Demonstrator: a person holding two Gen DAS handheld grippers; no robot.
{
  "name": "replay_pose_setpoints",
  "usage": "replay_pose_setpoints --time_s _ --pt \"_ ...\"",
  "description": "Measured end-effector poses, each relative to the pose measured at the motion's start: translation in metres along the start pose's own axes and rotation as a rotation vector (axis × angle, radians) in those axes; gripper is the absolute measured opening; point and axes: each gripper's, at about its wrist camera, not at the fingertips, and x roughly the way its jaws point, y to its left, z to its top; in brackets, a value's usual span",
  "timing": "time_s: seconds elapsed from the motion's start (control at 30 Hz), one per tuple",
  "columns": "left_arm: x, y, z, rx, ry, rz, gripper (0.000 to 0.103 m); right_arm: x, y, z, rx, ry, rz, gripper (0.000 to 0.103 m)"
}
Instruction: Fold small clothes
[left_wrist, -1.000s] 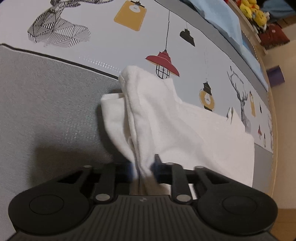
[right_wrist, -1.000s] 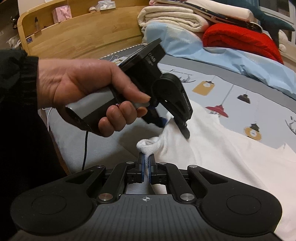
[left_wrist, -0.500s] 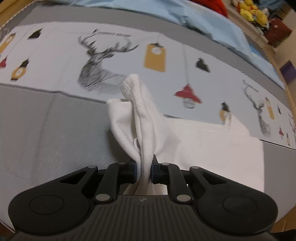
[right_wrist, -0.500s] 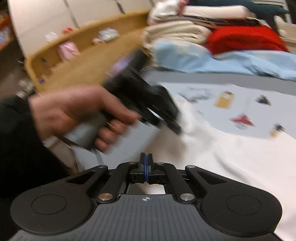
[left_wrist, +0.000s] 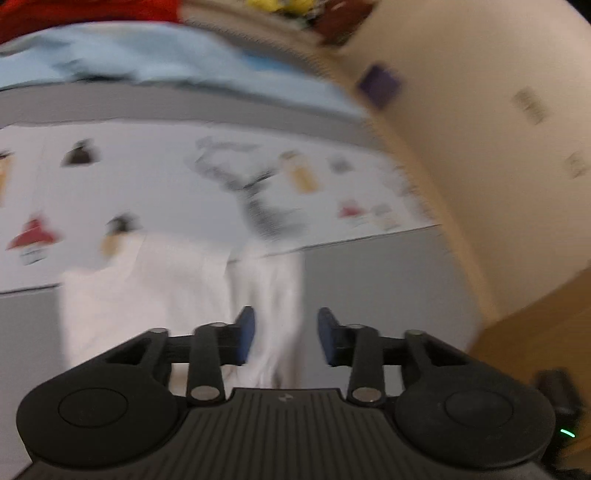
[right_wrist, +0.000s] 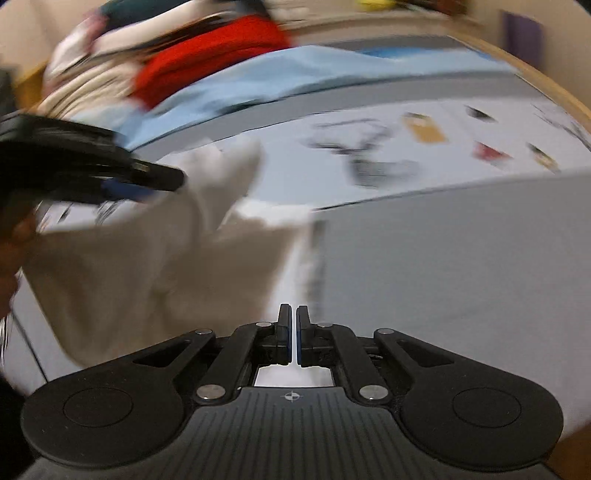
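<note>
A small white garment (left_wrist: 177, 288) lies on the printed bed sheet, folded over itself; both views are motion-blurred. My left gripper (left_wrist: 286, 334) is open, its blue pads apart, with a fold of the garment lying just beyond and between them. My right gripper (right_wrist: 293, 334) is shut, and a thin white edge of the garment (right_wrist: 122, 266) shows between its pads. The left gripper also shows in the right wrist view (right_wrist: 110, 173), above the garment's far left side.
The bed sheet (right_wrist: 424, 251) is grey with a white band printed with deer and lamps. Light blue bedding (right_wrist: 288, 77), a red blanket (right_wrist: 210, 59) and folded linens lie at the back. A wooden bed rim (left_wrist: 528, 325) runs along the right.
Both grippers swung to the right across the bed, carrying the garment over. My left gripper opened and let go of the cloth. My right gripper stayed shut.
</note>
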Motion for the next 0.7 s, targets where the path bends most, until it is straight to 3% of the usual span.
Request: replay_pose_setpoints --time_s 0.1,0.17,0.23,0.27,0.33,0.5,0.67,0.7 --pt "-0.02 0.015 -0.002 -0.071 -0.067 -0.078 0.047 -0.005 -0.026 0.006 0.059 -0.005 -0.009 0.003" --pt "-0.028 0.039 -0.007 -0.114 -0.06 -0.046 0.046 -0.001 -0.031 0.01 0.059 -0.006 0.024 0.003" --pt "-0.025 0.058 -0.017 -0.124 -0.002 0.015 0.046 0.01 -0.032 0.017 0.04 0.008 0.055 0.008" --pt "-0.021 0.066 -0.02 -0.12 0.033 0.046 0.045 0.017 -0.034 0.019 0.034 0.032 0.075 0.012" --pt "-0.017 0.075 -0.032 -0.087 0.082 0.111 0.045 0.036 -0.033 0.026 0.046 0.085 0.108 0.038" --pt "-0.027 0.102 -0.046 -0.072 0.114 0.158 0.045 0.097 -0.031 0.042 0.171 0.192 0.191 0.061" --pt "-0.035 0.115 -0.046 -0.087 0.11 0.18 0.045 0.152 -0.051 0.047 0.378 0.248 0.149 0.061" --pt "-0.038 0.115 -0.045 -0.087 0.109 0.184 0.045 0.156 -0.054 0.047 0.41 0.243 0.144 0.049"
